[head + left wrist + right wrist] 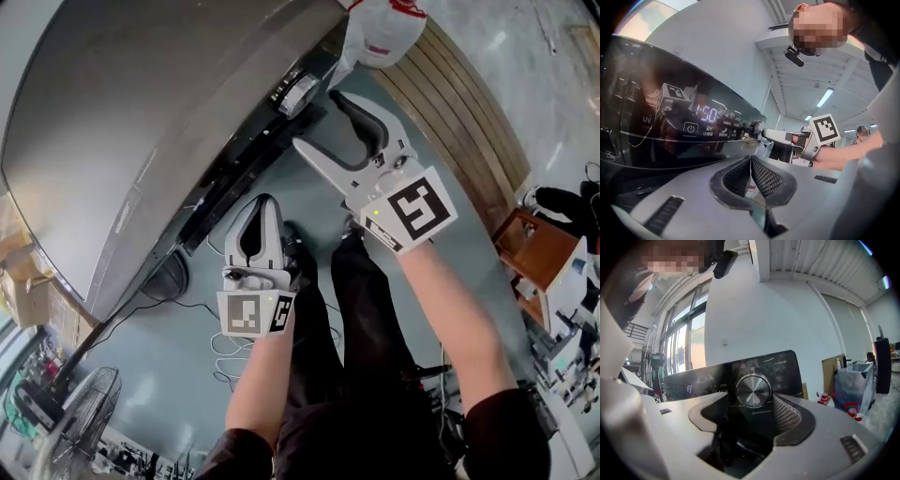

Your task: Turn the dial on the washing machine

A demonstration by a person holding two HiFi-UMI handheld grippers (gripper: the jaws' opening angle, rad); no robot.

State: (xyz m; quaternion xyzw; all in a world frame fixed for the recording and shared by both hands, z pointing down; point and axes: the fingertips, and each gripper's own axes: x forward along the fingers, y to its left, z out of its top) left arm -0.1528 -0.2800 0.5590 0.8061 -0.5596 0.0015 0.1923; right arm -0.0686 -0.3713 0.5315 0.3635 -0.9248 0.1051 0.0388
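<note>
Right gripper (751, 406) agape at dial (753, 390), bag (853, 385) nearby

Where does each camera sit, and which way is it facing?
Head view: on the person's head, facing steeply down on the grey washing machine; both forearms, dark-trousered legs, left gripper and right gripper show.
Left gripper view: on the left gripper, facing along its shut fingers to the glossy black control panel; the right gripper shows at right.
Right gripper view: on the right gripper, facing the round silver dial head-on between open fingers.
Shared: both gripper views show dial and panel.
</note>
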